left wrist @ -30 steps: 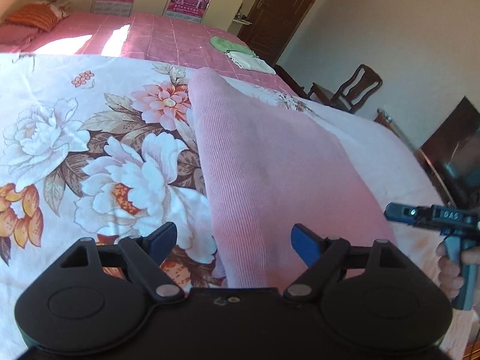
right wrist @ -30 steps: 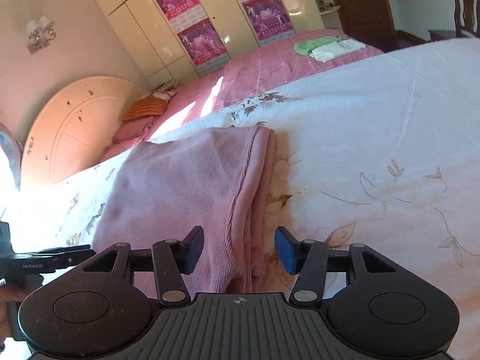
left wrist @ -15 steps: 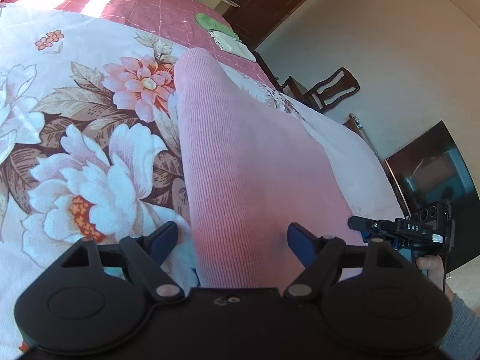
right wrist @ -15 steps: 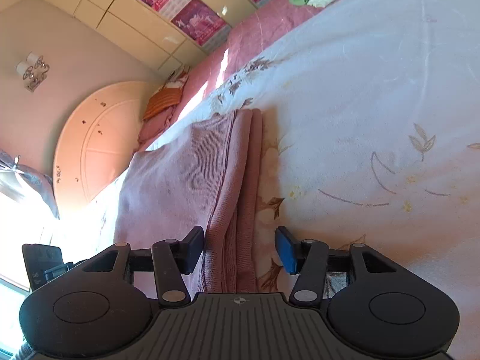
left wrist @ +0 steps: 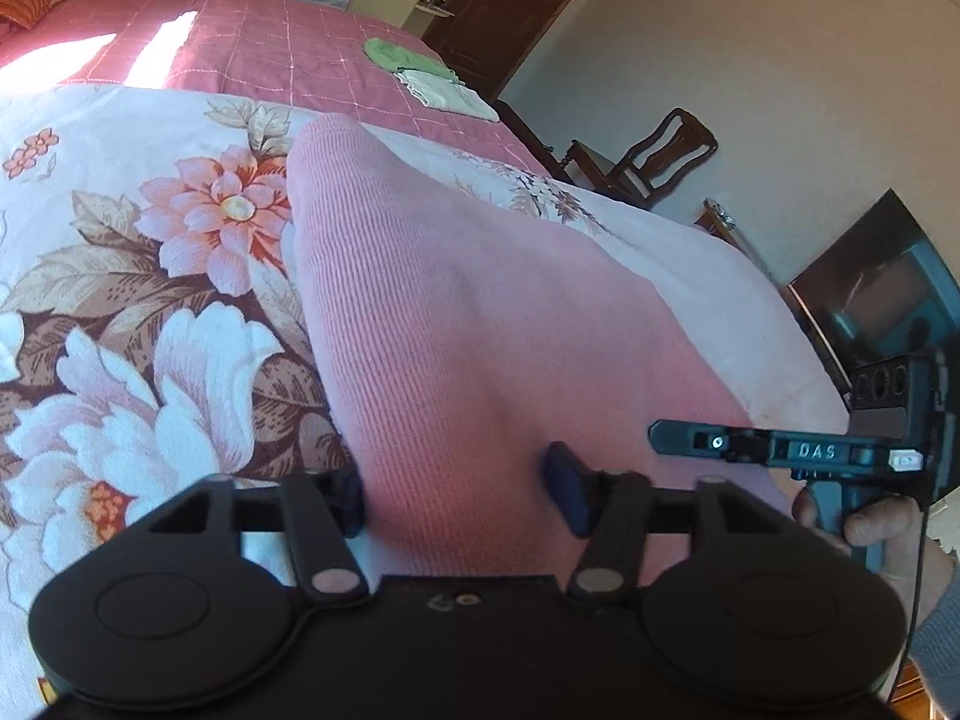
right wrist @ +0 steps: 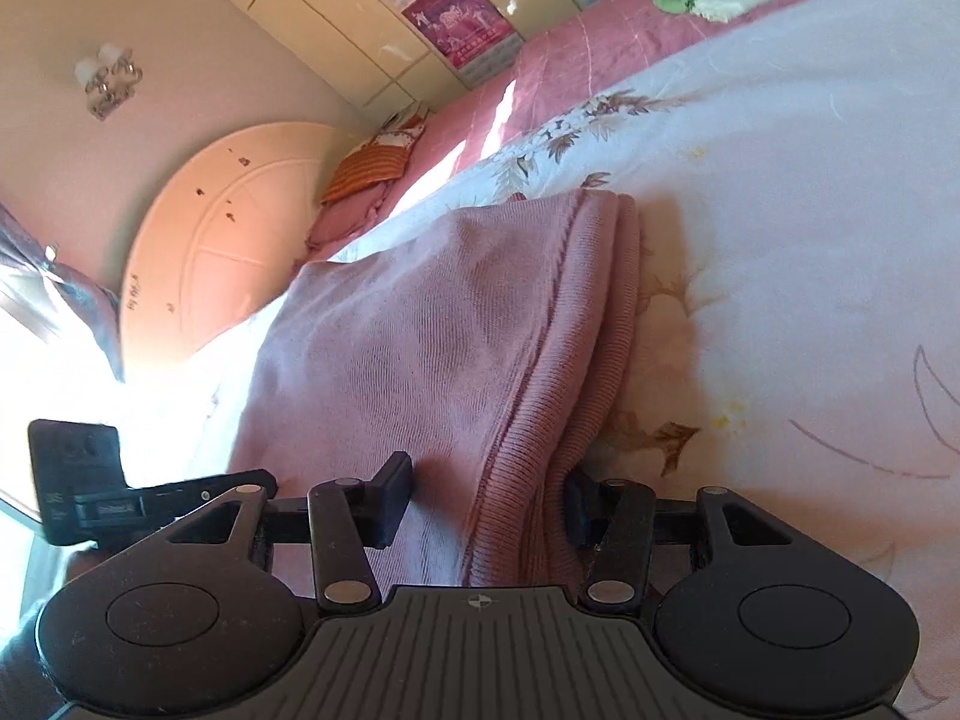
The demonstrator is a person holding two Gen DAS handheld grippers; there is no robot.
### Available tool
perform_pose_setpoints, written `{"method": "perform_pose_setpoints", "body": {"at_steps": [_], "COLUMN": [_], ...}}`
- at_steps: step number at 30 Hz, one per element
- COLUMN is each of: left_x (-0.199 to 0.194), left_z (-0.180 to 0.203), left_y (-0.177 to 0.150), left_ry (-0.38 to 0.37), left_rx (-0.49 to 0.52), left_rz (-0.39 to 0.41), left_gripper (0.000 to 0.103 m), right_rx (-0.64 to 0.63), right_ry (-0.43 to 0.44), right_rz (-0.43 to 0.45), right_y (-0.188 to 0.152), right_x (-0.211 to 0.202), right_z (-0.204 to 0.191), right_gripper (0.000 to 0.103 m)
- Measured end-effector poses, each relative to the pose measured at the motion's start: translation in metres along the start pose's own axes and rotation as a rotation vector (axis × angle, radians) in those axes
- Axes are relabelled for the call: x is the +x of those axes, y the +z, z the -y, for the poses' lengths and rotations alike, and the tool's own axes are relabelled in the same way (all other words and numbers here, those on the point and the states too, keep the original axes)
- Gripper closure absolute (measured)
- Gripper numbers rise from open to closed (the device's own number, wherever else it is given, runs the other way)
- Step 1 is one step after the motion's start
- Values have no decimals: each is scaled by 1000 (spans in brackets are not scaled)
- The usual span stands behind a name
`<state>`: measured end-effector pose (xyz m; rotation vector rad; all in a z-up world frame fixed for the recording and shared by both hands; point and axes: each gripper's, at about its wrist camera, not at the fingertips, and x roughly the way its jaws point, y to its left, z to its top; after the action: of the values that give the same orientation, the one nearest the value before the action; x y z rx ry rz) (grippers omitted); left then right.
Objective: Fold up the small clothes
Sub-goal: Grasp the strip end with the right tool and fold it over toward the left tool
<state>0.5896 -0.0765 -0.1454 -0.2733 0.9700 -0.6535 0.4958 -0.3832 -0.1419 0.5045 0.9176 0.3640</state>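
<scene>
Grippers, left (left wrist: 459, 489) & right (right wrist: 483, 495), both spread, straddling pink garment (left wrist: 456, 324) near-edge, lower centre; clench evenly w/ all layers.

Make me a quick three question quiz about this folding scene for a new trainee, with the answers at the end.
1. True or false: the left gripper has its jaws spread around the near end of the pink garment.
2. Multiple choice: what lies on the far bedspread? A) a green cloth beside a white cloth B) a pair of shoes C) a stack of books
3. Fill in: the right gripper straddles the garment's layered ____ edge.

Key: 1 true; 2 A; 3 folded
</scene>
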Motion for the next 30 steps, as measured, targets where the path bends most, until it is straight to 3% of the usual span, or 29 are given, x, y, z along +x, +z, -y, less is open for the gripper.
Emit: {"method": "perform_pose_setpoints", "body": {"at_steps": [1,5,14,22,30], "left_x": [0,-9,-71,-144,-213], "left_z": [2,13,37,8,-61], "left_y": [1,3,5,-2,-21], "left_ry": [8,43,47,50,72], "left_rx": [3,68,174,186,103], "left_rz": [6,23,95,123,122], "left_gripper": [62,70,73,73,73], "right_rx": [-45,-201,-344,-403,-433], "right_ry": [-36,-157,-184,-186,-120], "right_rz": [1,26,99,123,98], "right_y": [-1,-7,-15,-34,-52], "right_x": [3,-1,-17,-10,45], "right_z": [-12,-50,-144,-234,-313], "right_gripper": [80,84,84,84,84]}}
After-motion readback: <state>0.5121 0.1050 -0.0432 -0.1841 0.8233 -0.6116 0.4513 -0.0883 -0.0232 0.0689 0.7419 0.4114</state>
